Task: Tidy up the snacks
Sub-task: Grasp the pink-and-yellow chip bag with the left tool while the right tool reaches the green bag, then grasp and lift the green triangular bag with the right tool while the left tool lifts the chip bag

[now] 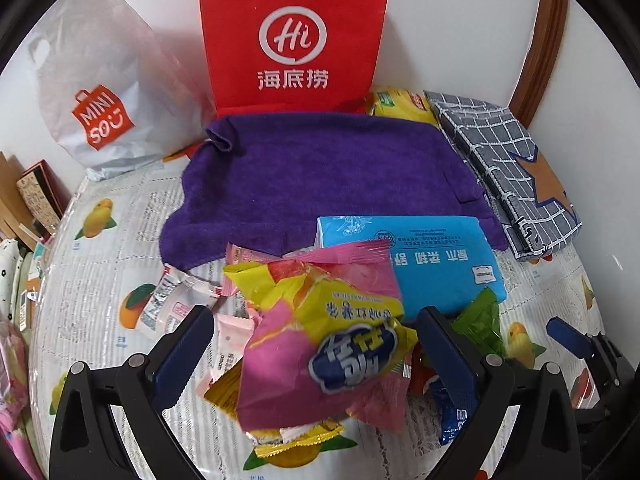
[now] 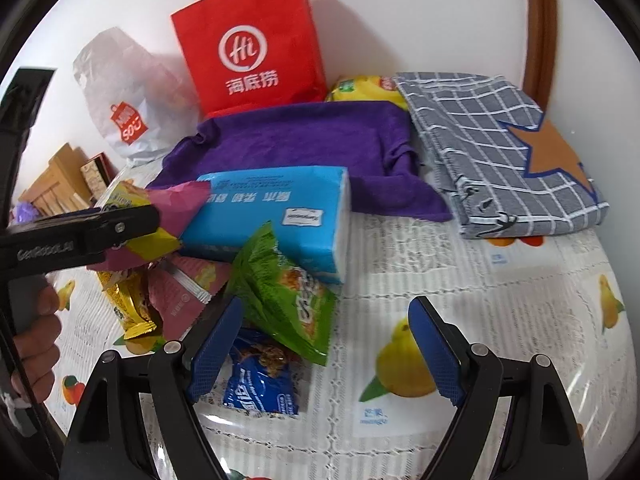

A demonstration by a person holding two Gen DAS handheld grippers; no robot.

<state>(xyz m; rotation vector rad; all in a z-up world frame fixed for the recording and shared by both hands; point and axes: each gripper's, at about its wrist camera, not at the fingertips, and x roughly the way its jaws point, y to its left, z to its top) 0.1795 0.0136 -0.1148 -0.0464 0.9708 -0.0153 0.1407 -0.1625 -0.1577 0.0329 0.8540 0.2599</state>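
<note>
A pile of snack packets lies on the table. In the left wrist view my left gripper [image 1: 316,320] is open, its fingers on either side of a large pink and yellow snack bag [image 1: 320,340]; I cannot tell if they touch it. Gold packets [image 1: 296,440] and white-pink packets [image 1: 176,300] lie around it. In the right wrist view my right gripper [image 2: 324,320] is open and empty, above a blue packet [image 2: 260,380] and beside a green bag [image 2: 280,296]. The left gripper [image 2: 100,232] shows there at the left, over the pink bag [image 2: 180,208].
A blue tissue pack [image 1: 436,256] lies behind the pile on a purple towel [image 1: 320,172]. A red paper bag [image 1: 294,36] and a white Miniso bag [image 1: 92,100] stand against the wall. A folded grey checked cloth [image 2: 500,148] lies at the right, a yellow bag [image 2: 364,86] behind it.
</note>
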